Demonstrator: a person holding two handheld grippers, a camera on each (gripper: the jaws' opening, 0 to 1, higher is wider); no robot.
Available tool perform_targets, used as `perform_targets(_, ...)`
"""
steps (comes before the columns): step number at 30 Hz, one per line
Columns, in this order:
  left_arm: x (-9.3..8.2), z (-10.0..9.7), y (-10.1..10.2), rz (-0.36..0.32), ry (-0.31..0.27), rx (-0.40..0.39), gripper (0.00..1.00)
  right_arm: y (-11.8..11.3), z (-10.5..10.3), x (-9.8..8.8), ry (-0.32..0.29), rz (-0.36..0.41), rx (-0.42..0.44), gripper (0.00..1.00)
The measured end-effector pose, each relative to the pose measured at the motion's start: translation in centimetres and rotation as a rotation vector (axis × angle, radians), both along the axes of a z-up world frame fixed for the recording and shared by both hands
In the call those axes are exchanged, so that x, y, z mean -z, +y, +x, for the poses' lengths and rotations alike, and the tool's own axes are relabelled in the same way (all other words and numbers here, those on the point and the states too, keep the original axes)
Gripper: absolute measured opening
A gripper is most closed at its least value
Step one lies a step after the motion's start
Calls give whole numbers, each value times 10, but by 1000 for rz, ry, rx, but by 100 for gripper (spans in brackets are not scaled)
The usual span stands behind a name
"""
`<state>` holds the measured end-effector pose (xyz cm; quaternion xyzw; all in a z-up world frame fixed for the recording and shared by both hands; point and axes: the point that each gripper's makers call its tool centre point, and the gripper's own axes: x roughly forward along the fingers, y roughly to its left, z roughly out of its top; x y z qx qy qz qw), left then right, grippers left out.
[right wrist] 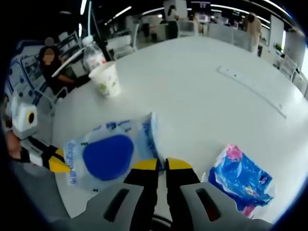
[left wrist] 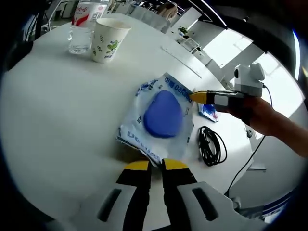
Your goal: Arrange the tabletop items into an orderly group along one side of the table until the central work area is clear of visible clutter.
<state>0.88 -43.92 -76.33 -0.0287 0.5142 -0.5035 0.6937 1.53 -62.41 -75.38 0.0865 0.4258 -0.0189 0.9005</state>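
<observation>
Left gripper [left wrist: 156, 166]: jaws pinched together on the pack's [left wrist: 161, 115] near edge, likely to pin one side.
Right gripper [right wrist: 161, 164]: clamped on the opposite edge, sharing the carry.
Pack: mid-table, not yet grouped.
Cup [left wrist: 109, 39], bottle [left wrist: 83, 30]: together at the far edge, the likely gathering side.
Cable [left wrist: 211, 146], wipes [right wrist: 243, 179]: loose beside the pack.

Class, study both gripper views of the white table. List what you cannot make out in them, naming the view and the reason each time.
- Bottle label: left gripper view, cut off by the top edge.
- Print on the wipes pack: both views, too small and crumpled.
- Tissue packet: left gripper view, mostly hidden behind the right gripper.
- Cable ends: left gripper view, too small to tell.
- Cup contents: right gripper view, angle hides the inside.
</observation>
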Motion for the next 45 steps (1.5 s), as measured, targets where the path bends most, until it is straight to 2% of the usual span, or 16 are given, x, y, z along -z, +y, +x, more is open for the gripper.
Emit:
perform_targets(8, -4, 3, -2, -11, -11, 4, 2, -1, -6, 0, -7, 11, 34, 1)
perform_targets(22, -10, 8, 0, -34, 15, -7, 0, 5, -8, -15, -57, 14, 77, 0)
perform_targets(33, -23, 25, 0, -46, -42, 55, 0, 11, -28, -25, -108, 47, 157, 0)
perform_targets(45, -28, 53, -3, -42, -86, 75, 0, 32, -49, -20, -127, 94, 252, 0)
